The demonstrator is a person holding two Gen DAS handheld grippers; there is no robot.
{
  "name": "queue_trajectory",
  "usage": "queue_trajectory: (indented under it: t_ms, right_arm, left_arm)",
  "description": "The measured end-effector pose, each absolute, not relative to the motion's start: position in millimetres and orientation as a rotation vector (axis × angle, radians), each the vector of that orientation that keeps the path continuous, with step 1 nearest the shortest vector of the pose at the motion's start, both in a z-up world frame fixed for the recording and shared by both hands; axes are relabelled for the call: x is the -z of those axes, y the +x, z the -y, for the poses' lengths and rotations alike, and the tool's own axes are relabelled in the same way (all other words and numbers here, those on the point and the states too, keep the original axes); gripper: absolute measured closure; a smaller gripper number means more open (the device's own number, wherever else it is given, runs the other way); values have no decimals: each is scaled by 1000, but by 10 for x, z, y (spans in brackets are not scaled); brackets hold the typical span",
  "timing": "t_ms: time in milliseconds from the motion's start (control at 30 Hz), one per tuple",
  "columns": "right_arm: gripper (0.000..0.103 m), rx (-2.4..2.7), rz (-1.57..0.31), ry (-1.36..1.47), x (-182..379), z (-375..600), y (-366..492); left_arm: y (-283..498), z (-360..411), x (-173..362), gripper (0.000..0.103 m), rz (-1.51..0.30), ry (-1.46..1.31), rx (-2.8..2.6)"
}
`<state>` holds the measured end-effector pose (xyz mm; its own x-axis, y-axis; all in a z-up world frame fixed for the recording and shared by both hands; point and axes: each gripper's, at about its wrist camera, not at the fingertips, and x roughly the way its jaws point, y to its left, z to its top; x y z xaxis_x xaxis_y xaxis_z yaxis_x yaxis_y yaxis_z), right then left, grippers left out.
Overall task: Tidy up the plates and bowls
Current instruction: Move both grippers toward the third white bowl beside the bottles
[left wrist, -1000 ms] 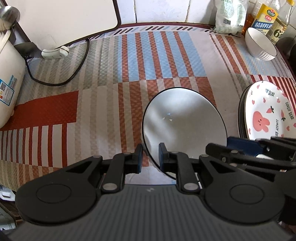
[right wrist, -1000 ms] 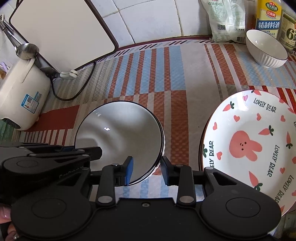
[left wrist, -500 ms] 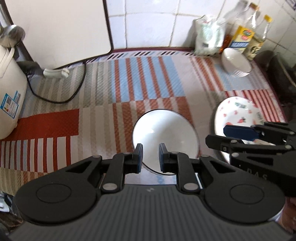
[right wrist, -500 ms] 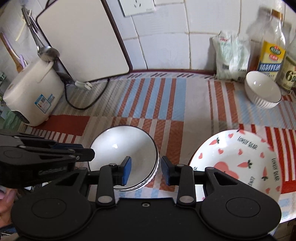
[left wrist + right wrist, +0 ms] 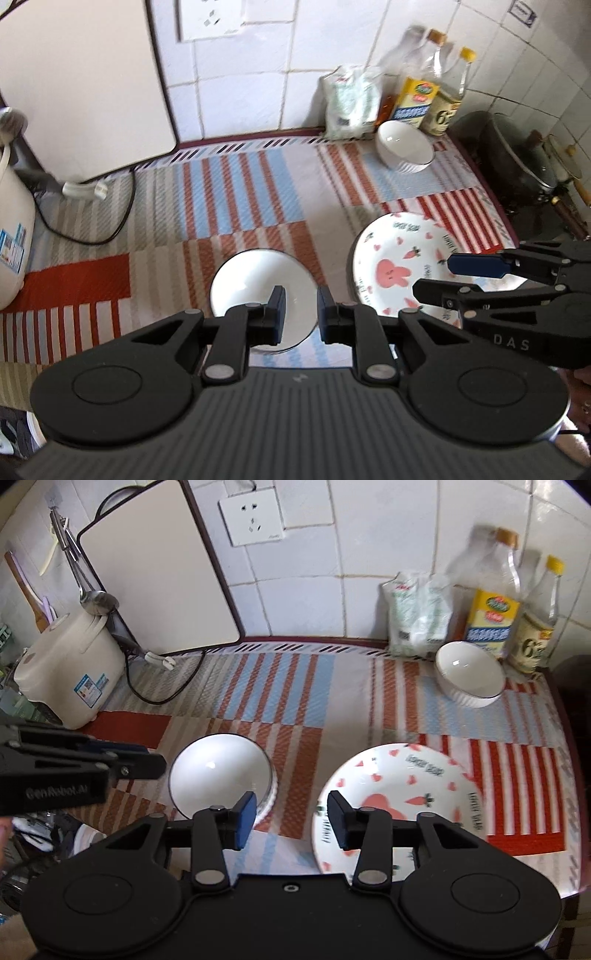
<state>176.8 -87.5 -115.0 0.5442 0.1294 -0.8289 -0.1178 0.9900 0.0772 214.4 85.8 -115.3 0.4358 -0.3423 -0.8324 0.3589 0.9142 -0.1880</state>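
Two tongs hovering above the bench: left tongs [image 5: 298,311] narrowly parted, empty, over the white bowl [image 5: 255,280]; right tongs [image 5: 291,818] wider apart, empty, beside the rabbit plate [image 5: 413,786].

Both tongs pull up and back from the worktop [image 5: 351,701], left tongs [image 5: 298,310] barely parted, right tongs [image 5: 291,821] spreading wider, leaving the stacked bowls [image 5: 218,771] and rabbit plate [image 5: 399,790] below.

Striped tablecloth [image 5: 295,686] | bowls [image 5: 221,771], bunny plate [image 5: 402,794] (possibly stacked), ribbed bowl [image 5: 469,679], rice cooker [image 5: 70,672]
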Motion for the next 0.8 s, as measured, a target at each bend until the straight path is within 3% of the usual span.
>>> queue_trajectory:
  t_ms: [333, 800]
  right_arm:
    - [36, -138, -816, -54, 813, 1440, 1677]
    - [34, -154, -730, -113, 623, 2425, 2024]
  left_arm:
    - [2179, -297, 874, 73, -956, 27, 479]
    - [2629, 428, 780, 64, -837, -109, 482]
